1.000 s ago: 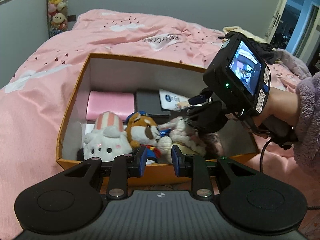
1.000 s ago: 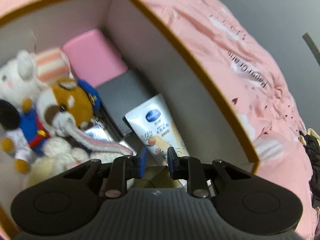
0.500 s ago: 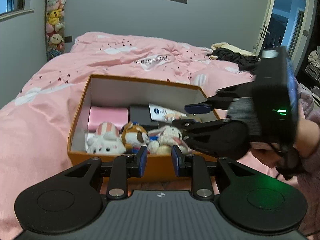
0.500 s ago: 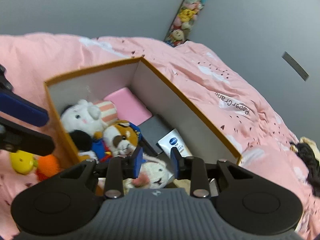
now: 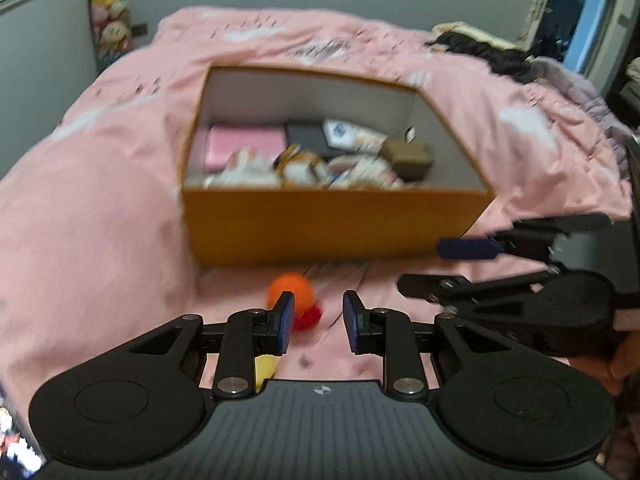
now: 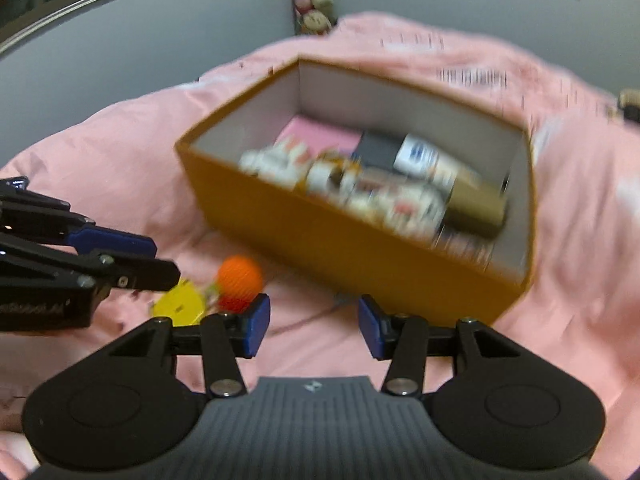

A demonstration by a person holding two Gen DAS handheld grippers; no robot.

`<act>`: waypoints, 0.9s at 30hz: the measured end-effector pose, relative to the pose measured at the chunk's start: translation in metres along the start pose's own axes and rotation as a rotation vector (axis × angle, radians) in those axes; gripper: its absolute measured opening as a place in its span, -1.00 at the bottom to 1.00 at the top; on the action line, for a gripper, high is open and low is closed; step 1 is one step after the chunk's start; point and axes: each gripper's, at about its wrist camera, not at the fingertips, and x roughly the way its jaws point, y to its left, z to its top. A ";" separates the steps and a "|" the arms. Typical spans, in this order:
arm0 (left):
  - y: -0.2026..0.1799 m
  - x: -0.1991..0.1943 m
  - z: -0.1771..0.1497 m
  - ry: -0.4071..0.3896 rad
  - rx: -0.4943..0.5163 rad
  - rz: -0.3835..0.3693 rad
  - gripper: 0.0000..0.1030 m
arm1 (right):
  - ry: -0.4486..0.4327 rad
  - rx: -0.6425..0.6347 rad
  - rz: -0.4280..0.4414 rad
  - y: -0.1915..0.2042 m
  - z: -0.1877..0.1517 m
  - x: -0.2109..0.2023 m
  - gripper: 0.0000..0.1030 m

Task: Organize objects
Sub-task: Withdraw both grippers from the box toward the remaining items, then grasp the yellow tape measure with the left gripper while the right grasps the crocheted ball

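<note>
An orange cardboard box [image 5: 336, 224] [image 6: 360, 256] sits on the pink bed, holding plush toys [image 5: 296, 168], a pink case [image 5: 244, 146], a cream tube [image 6: 424, 156] and a brown box [image 5: 408, 156]. A small toy with an orange ball [image 5: 291, 289] [image 6: 240, 278], red and yellow parts lies on the bedspread in front of the box. My left gripper [image 5: 316, 322] is open and empty just above and behind that toy. My right gripper [image 6: 314, 330] is open and empty, right of the toy; it shows at the right of the left wrist view [image 5: 468, 264].
The pink bedspread [image 5: 100, 200] surrounds the box. A hanging column of plush toys [image 5: 112, 20] is by the far wall. Dark clothes [image 5: 480, 52] lie at the bed's far right, near a doorway [image 5: 584, 12].
Both grippers have pulled back out of the box and down toward the bed in front of it. The right gripper has opened wider. The brown box now lies in the orange box.
</note>
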 end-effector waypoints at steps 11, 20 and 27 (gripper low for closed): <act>0.033 0.011 -0.037 0.117 -0.087 0.067 -0.44 | 0.117 -0.028 0.050 0.032 -0.034 0.019 -0.23; 0.055 0.049 -0.025 0.148 -0.228 0.077 -0.44 | 0.095 -0.032 0.070 0.043 -0.014 0.031 -0.23; 0.070 0.072 -0.026 0.208 -0.295 0.084 -0.44 | 0.060 -0.074 0.058 0.051 0.012 0.051 -0.21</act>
